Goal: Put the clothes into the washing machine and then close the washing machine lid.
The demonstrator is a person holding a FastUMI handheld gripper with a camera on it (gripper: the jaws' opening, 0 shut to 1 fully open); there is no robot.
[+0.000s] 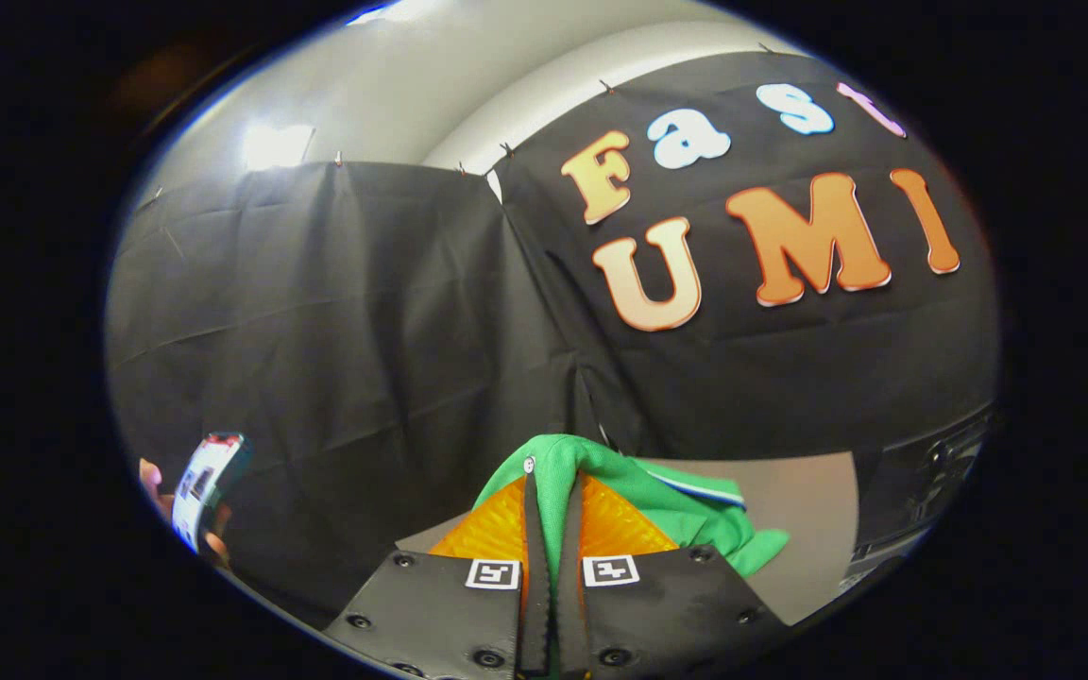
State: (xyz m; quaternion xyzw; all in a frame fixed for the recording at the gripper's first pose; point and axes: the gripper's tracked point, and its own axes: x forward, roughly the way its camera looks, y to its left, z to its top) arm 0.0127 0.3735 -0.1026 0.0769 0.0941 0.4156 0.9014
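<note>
My gripper (552,491) is shut on a green garment (657,501), with a fold of the cloth pinched between both fingers. The garment is lifted off the grey table (799,510); its bulk hangs over the fingertips and trails down to the right, showing a white and blue striped edge. Beyond the fingers to the far right I see part of a dark appliance with a panel (922,482), likely the washing machine; its lid state cannot be made out.
Black cloth walls stand close behind the table and meet in a corner straight ahead. At the lower left a person's hand holds a phone (207,486).
</note>
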